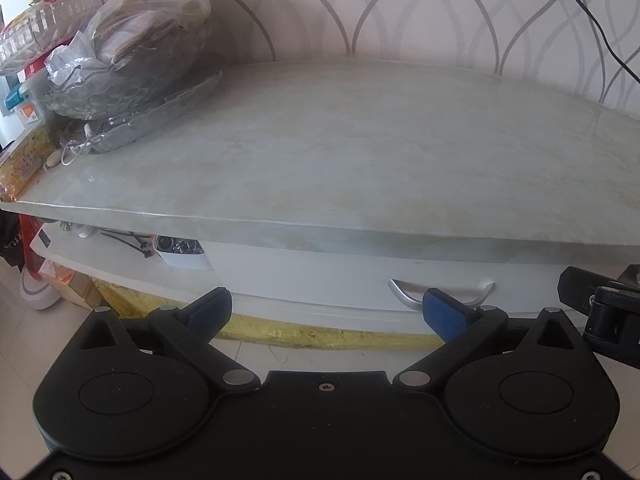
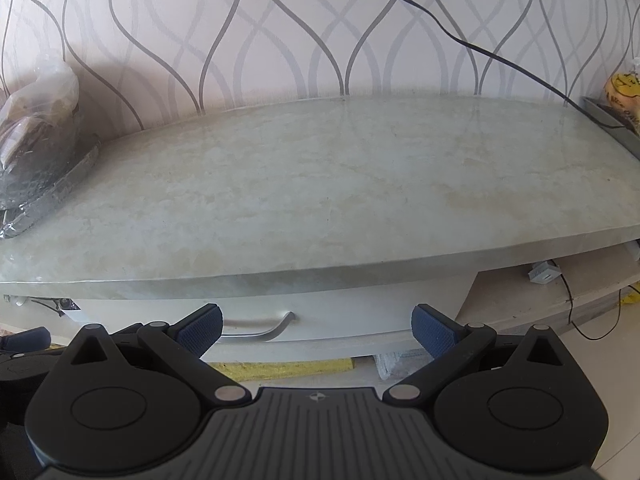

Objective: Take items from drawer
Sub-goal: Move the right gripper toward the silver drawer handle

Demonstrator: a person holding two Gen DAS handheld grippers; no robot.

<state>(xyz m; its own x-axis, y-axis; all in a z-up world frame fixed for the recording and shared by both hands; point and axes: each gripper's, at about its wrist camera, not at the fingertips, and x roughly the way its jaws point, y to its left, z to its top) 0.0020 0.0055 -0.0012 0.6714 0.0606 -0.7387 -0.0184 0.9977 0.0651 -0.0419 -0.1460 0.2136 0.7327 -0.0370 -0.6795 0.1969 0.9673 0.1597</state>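
Observation:
A white drawer (image 1: 320, 276) sits shut under the pale marble top (image 1: 360, 152), with a curved silver handle (image 1: 440, 294). My left gripper (image 1: 328, 314) hovers open in front of the drawer with nothing between its blue pads; its right pad (image 1: 442, 314) overlaps the handle in the picture. In the right wrist view the same drawer (image 2: 352, 316) and handle (image 2: 260, 328) lie just beyond my right gripper (image 2: 318, 330), which is open and empty. The drawer's contents are hidden.
Plastic bags on a tray (image 1: 132, 60) crowd the top's left end, beside a yellow package (image 1: 24, 164). An open shelf (image 1: 120, 242) left of the drawer holds cables. A white adapter (image 2: 542, 274) lies in the right compartment. A black cable (image 2: 480, 48) crosses the wall.

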